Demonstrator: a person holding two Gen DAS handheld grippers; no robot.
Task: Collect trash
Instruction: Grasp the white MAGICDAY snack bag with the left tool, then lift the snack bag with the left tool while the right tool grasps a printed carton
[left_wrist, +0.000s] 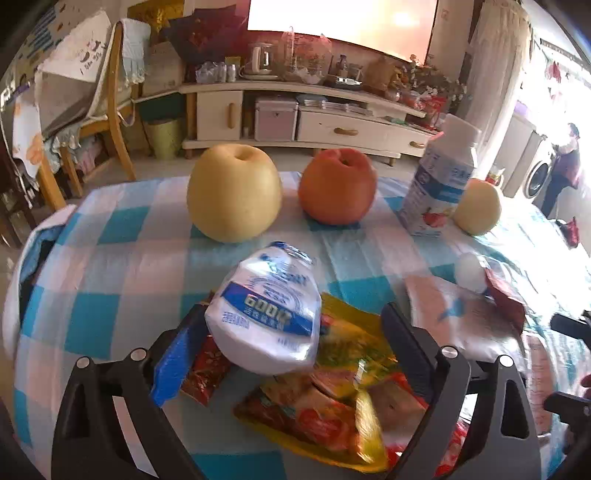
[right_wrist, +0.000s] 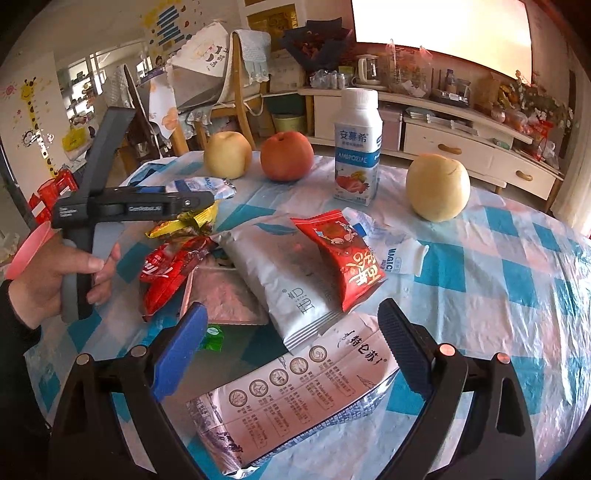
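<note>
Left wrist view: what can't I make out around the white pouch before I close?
- White blue-banded plastic pouch: motion-blurred, print unreadable; contact with the left gripper unclear.
- Yellow foil snack wrapper: partly under the pouch, blurred.
- Right wrist view: the pouch is mostly hidden behind the left gripper.

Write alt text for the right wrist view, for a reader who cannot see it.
The open right gripper hovers over a white printed pouch at the near edge of a checked tablecloth strewn with snack wrappers. Beyond stand two yellow pears, a red apple and a yogurt bottle. At left, a hand holds the left gripper.
</note>
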